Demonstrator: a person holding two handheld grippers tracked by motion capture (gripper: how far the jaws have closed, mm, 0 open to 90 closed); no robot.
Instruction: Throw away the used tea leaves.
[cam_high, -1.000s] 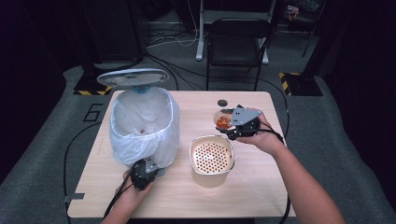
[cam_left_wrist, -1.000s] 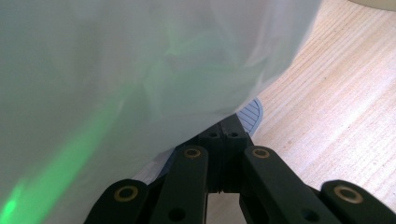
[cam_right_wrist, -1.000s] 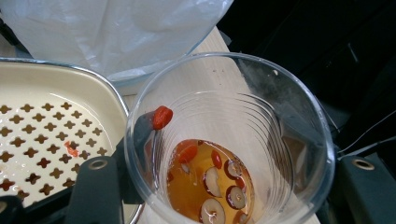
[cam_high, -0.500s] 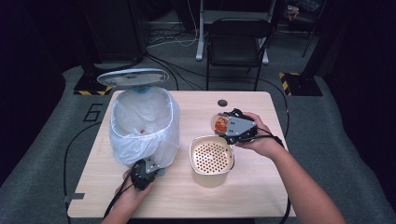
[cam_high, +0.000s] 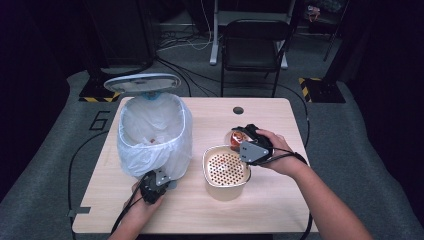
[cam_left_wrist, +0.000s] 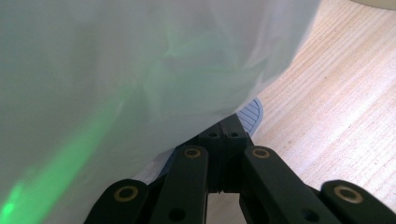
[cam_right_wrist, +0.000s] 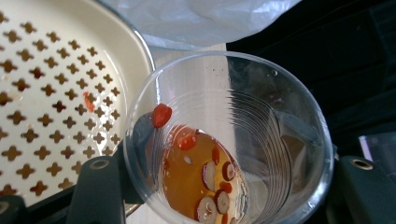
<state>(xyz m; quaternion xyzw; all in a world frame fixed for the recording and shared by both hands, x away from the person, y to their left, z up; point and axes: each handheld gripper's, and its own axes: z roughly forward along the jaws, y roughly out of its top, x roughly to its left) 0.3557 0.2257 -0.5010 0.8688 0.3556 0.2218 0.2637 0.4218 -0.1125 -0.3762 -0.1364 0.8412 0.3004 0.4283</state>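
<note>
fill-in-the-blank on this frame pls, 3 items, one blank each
1. The right tool grips a clear plastic ____ holding amber liquid and red slices.
2. The cup is tilted toward the perforated cream ____.
3. The bin beside the strainer is lined with a white plastic ____, and the left tool is at its base.

Missing words: cup; strainer; bag

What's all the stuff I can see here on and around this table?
Table: one, light wood, centre.
Pedal bin: one, white liner, lid up, table's left.
Strainer bowl: one, cream, perforated, table's middle.
Plastic cup: one, clear, amber liquid with red pieces, tilted beside the strainer bowl.
Chair: one, black, behind the table.
Left gripper: black, at the bin's base.
Right gripper: black, holding the cup.
</note>
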